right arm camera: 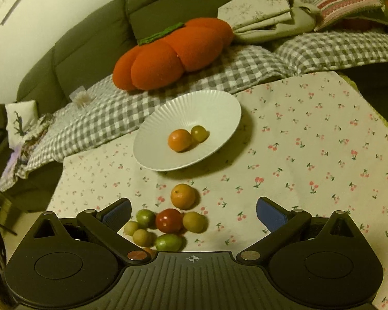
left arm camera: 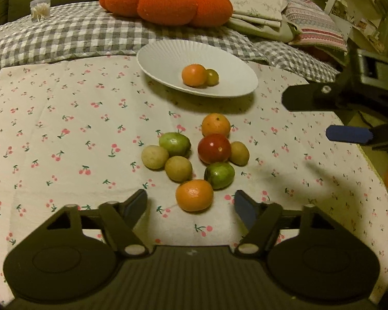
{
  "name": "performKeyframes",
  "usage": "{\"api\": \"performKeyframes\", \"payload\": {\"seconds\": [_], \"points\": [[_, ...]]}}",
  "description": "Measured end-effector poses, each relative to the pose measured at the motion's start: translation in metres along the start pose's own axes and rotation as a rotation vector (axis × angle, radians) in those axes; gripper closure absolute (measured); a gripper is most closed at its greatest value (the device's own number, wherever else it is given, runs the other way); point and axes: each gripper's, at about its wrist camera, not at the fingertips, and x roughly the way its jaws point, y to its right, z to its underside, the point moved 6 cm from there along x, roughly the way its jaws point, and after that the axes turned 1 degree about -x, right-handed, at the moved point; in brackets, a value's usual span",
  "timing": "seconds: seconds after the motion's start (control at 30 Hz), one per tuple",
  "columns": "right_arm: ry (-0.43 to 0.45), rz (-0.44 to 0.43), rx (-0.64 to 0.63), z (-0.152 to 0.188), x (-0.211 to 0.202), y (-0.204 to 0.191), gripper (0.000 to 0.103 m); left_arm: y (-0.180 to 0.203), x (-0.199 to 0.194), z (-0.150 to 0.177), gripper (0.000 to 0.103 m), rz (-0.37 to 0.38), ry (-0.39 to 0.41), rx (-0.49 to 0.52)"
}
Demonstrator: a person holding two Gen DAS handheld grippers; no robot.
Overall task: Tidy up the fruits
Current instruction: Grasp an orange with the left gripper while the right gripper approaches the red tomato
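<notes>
A white ribbed plate (left arm camera: 165, 59) (right arm camera: 214, 106) holds an orange mandarin (left arm camera: 194, 75) (right arm camera: 179, 140) and a small green-yellow fruit (left arm camera: 212, 77) (right arm camera: 199, 133). Several loose fruits lie on the cherry-print cloth: a near mandarin (left arm camera: 194, 195), a red tomato (left arm camera: 214, 148) (right arm camera: 169, 220), a far mandarin (left arm camera: 216, 125) (right arm camera: 183, 196), green tomatoes and tan round fruits. My left gripper (left arm camera: 190, 205) is open, its fingers either side of the near mandarin, not touching. My right gripper (right arm camera: 193, 213) is open and empty above the pile; it also shows in the left wrist view (left arm camera: 328, 118).
The cherry-print cloth (left arm camera: 51, 134) covers the table. Behind it are a checked blanket (left arm camera: 64, 33), an orange pumpkin cushion (left arm camera: 165, 1) (right arm camera: 168, 54), folded linens (right arm camera: 258, 13) and a jar of cotton swabs (left arm camera: 40, 8). A sofa runs along the back.
</notes>
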Motion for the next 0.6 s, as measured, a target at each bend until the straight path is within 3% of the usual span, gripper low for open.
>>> {"api": "performKeyframes", "payload": {"seconds": [0.07,0.27,0.6], "points": [[-0.004,0.014,-0.02,0.001,0.003,-0.002,0.0,0.001,0.004,0.001,0.04,-0.003,-0.004,0.008],[-0.038,0.041,-0.077,0.007,0.015,-0.011,0.002,0.003,0.012,0.003,0.07,-0.006,-0.02,0.013],[-0.084,0.055,-0.112,0.01,0.035,-0.019,0.01,-0.004,0.007,0.0,0.072,0.004,-0.03,-0.032]]}}
